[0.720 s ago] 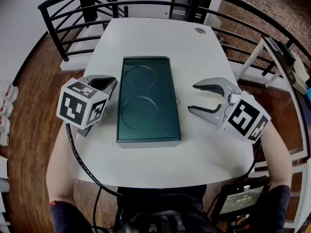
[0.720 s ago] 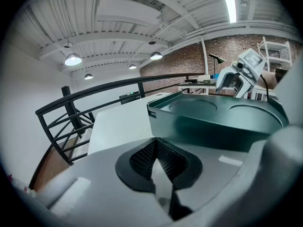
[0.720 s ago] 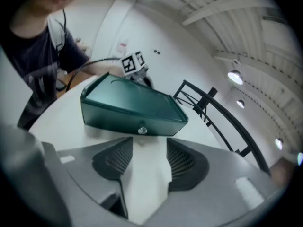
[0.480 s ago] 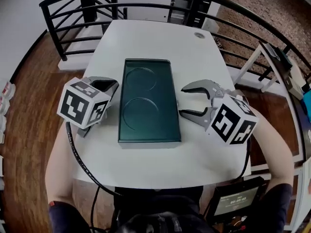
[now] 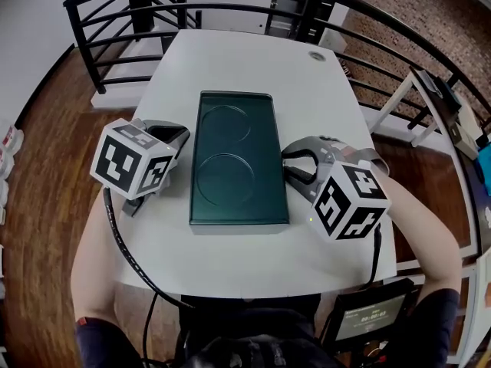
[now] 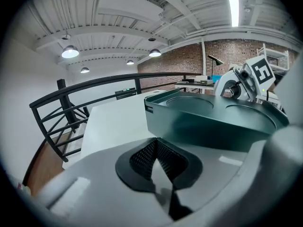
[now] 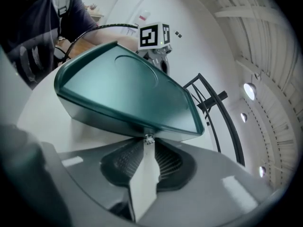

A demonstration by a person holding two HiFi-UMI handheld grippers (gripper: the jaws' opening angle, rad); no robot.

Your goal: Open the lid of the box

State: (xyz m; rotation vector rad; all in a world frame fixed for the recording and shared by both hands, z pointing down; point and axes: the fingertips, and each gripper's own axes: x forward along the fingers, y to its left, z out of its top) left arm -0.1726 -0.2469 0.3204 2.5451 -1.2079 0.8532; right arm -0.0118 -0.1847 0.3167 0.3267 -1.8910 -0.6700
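Note:
A dark green rectangular box [image 5: 238,159] with two round recesses in its lid lies shut in the middle of the white table [image 5: 230,259]. My right gripper [image 5: 287,163] is at the middle of the box's right side. In the right gripper view its jaws [image 7: 148,141] have come together on a small metal latch tab [image 7: 149,137] under the lid's rim [image 7: 123,89]. My left gripper [image 5: 175,133] rests beside the box's left side, a little apart from it, jaws shut and empty [image 6: 154,141]. The box wall [image 6: 213,122] stands just ahead of it.
A black railing [image 5: 115,21] runs round the table's far and side edges. A round grommet [image 5: 315,49] sits in the far end of the tabletop. A cable [image 5: 126,244] trails from the left gripper over the near edge. A small screen [image 5: 368,317] hangs at the lower right.
The right gripper has moved left up to the box's right side, and its jaws have narrowed from wide open to closed round the latch tab. The left gripper has stayed put.

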